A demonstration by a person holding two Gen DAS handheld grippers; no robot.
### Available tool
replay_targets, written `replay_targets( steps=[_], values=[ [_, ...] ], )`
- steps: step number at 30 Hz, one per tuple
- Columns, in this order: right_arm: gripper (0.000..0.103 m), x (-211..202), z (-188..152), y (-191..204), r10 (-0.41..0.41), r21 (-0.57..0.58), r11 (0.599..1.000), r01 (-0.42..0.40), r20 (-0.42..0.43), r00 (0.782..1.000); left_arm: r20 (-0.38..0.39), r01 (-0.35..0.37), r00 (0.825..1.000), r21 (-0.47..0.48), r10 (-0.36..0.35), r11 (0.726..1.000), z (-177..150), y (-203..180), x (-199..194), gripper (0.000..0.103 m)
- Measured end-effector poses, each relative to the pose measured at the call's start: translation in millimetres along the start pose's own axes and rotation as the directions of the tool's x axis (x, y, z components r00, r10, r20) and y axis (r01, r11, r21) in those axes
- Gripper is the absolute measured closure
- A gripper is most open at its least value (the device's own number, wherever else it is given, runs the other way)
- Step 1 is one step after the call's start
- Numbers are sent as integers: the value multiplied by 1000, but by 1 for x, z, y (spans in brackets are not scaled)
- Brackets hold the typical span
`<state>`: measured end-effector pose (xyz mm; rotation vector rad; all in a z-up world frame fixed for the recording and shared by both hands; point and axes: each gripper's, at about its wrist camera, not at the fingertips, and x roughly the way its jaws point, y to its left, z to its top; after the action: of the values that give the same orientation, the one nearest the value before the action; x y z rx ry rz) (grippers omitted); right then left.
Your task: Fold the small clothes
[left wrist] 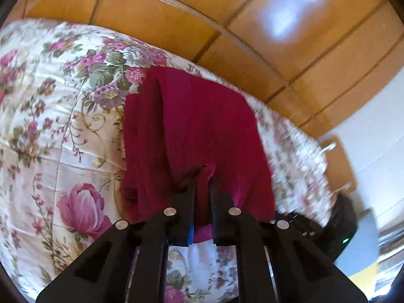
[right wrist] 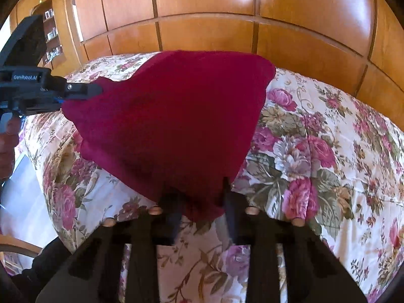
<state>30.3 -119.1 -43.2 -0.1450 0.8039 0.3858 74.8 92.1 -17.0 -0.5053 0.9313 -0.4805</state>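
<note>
A: Nearest the lens on the left wrist view, the left gripper (left wrist: pixel 203 176) has its two black fingers pinched tight on a fold of the dark red garment (left wrist: pixel 192 131), cloth bunched between them.

B: And the right gripper (right wrist: pixel 199 192)?

A: Its fingers stand well apart, with the garment's (right wrist: pixel 171 116) lower corner lying in the gap. Whether they grip it I cannot tell; the tips are blurred.

B: Where does the cloth sit?

A: Lifted over the floral bedspread (right wrist: pixel 315 151), stretched between the two grippers. In the right wrist view the left gripper (right wrist: pixel 97 89) holds the cloth's left corner, reaching in from the left edge of the bed.

B: Room to move?

A: Bare quilt lies open to the right of the garment and below it toward the near edge. On the left wrist view the bedspread (left wrist: pixel 50 126) also spreads wide on the left.

B: What hems it in?

A: The wooden panelled wardrobe (right wrist: pixel 202 5) rises just behind the bed's far edge. A dark object (left wrist: pixel 341 227) sits off the bed's right side.
</note>
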Motion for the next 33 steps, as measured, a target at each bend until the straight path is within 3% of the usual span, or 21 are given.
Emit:
replay_targets(
  steps=[3, 8, 10, 14, 17, 20, 23, 28, 33],
  values=[
    [88, -8, -5, -6, 3, 9, 1000, -3, 18, 1000, 43, 63, 997, -55, -61, 996, -11, 15, -12, 97],
    [89, 3, -19, -11, 14, 48, 999, -14, -7, 1000, -32, 14, 999, -137, -19, 990, -53, 44, 17, 97],
    [89, 7, -20, -14, 25, 70, 997, -24, -8, 1000, 0, 44, 999, -171, -44, 984, -57, 48, 15, 97],
    [86, 2, -16, -14, 34, 66, 997, -34, -10, 999, 31, 51, 998, -152, -47, 987, -43, 38, 0, 94],
    [74, -5, -11, -16, 40, 44, 998, -39, -20, 999, 36, 30, 999, -90, -27, 995, -26, 24, -10, 93],
    [65, -21, -8, -21, 57, 40, 998, -56, -2, 998, 68, 45, 997, -100, -39, 994, -7, 24, -15, 50],
    [54, -40, -2, -27, 52, 36, 998, -53, 34, 998, 81, 57, 995, -99, -49, 993, 12, 21, -10, 50],
    [52, -52, 17, -37, 46, 68, 996, -53, 94, 995, 57, 11, 998, -86, -7, 996, 35, 20, 16, 50],
    [50, -34, 45, -33, 47, 94, 994, -60, 135, 990, 26, -20, 999, -126, 23, 992, 53, 31, 43, 50]
  ],
)
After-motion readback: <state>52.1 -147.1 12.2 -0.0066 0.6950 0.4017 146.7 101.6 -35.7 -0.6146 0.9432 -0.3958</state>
